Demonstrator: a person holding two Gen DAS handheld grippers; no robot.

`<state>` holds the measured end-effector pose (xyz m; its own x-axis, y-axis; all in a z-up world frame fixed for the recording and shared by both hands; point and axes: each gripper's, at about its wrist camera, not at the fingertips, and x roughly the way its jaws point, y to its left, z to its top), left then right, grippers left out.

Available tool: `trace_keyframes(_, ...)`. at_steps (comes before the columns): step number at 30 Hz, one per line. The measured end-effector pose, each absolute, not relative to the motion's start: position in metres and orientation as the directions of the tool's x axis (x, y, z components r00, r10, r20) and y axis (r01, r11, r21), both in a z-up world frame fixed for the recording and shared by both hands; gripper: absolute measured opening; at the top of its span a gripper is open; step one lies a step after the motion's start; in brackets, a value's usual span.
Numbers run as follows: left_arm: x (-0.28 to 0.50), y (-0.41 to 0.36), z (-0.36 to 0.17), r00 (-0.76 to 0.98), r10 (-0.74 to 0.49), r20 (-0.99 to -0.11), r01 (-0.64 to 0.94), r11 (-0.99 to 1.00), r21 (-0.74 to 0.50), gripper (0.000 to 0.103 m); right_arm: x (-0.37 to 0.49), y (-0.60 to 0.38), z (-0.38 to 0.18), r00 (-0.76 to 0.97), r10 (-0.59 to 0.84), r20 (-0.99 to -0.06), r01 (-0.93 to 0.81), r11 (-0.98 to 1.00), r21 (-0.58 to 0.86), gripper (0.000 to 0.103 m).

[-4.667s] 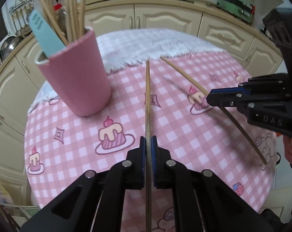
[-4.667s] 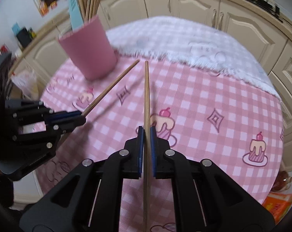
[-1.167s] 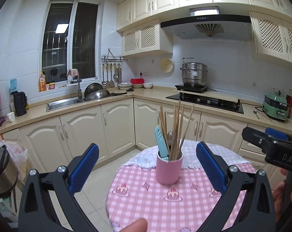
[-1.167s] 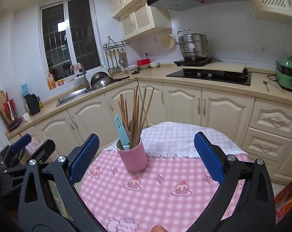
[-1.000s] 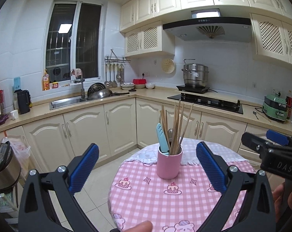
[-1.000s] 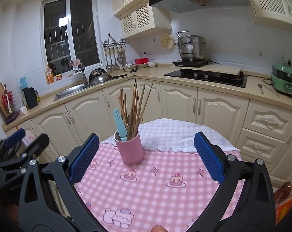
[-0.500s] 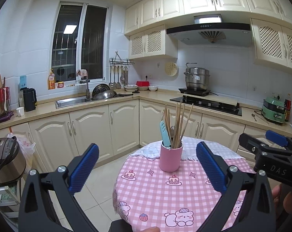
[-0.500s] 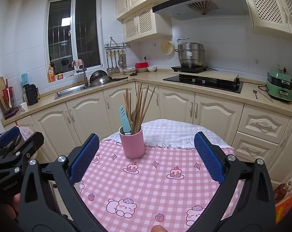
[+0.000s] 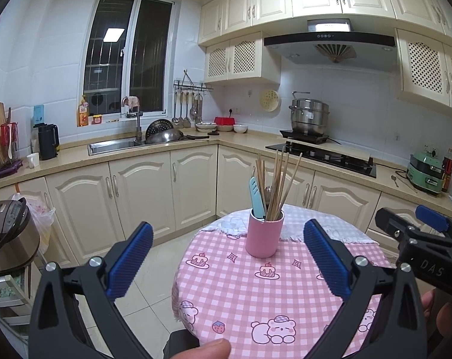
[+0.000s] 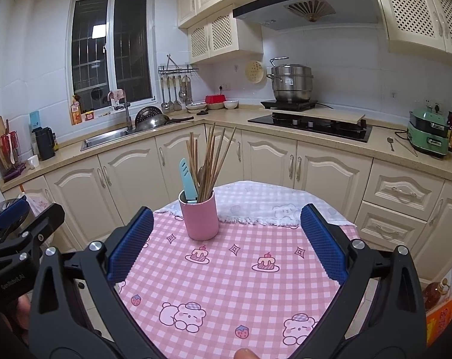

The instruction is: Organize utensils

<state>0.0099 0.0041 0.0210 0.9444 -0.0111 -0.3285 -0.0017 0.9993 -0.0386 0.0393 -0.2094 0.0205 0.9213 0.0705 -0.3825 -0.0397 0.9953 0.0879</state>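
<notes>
Round table (image 9: 226,299), draped in pink gingham cloth printed with cakes, bears and strawberries; white fringed cloth across far side. Pink cup (image 9: 264,236) upright near far edge of pink cloth, just in front of white cloth. Inside cup: bundle of wooden chopsticks (image 9: 278,182) fanning upward, teal slotted spatula (image 9: 256,193) leaning at left, dark utensil head between them, type unclear.

Left gripper (image 9: 226,257): jaws spread wide, blue ribbed pads empty, held well back from cup and above near part of table. Right gripper (image 10: 226,240): jaws likewise spread wide, nothing between pads, framing cup from near side without contact. Fingertip visible at lower edge of each wrist view.

Writing: white letters "DAS" on black body of right gripper seen at right of left wrist view (image 9: 426,251); "GenRobot.AI" on body of left gripper seen at left of right wrist view (image 10: 13,257). Other labels too small to read.

Surroundings: cream cabinets; sink (image 9: 112,146) under dark window; steel steamer pot (image 9: 309,116) on hob beneath range hood; green cooker (image 9: 426,173) at right; rice cooker (image 9: 7,236) at lower left of left wrist view.
</notes>
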Motion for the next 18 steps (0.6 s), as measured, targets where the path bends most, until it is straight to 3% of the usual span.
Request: trace_keyframes(18, 0.0095, 0.001, 0.0239, 0.957, 0.008, -0.292, -0.015, 1.0, -0.022, 0.099, 0.044, -0.1999, 0.0118, 0.913, 0.085, -0.4, -0.058, 0.995, 0.079, 0.097)
